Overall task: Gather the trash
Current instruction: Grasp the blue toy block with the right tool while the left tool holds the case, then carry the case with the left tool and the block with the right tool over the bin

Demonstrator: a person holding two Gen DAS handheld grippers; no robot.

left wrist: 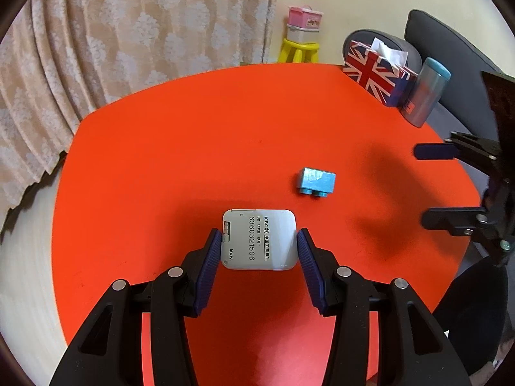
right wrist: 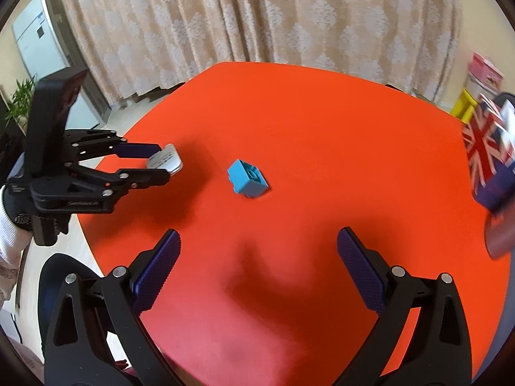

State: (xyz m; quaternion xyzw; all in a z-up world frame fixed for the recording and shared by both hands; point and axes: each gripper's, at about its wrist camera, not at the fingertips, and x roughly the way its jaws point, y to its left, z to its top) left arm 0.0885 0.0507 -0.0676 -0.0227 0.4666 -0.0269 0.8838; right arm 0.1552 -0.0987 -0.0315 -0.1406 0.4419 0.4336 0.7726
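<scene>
My left gripper is shut on a flat grey card-like device printed with black digits, its blue pads pressing both side edges. From the right wrist view the same device hangs above the orange table in the left gripper. A blue toy brick lies on the table beyond and to the right of it, studs sideways. My right gripper stands open and empty over the table, nearer than the brick. It also shows at the right edge as the right gripper.
A Union Jack tissue box and a blue-lidded cylinder stand at the table's far right corner, before a grey chair. A yellow stool with pink and white boxes stands by the curtain. A sleeve shows at left.
</scene>
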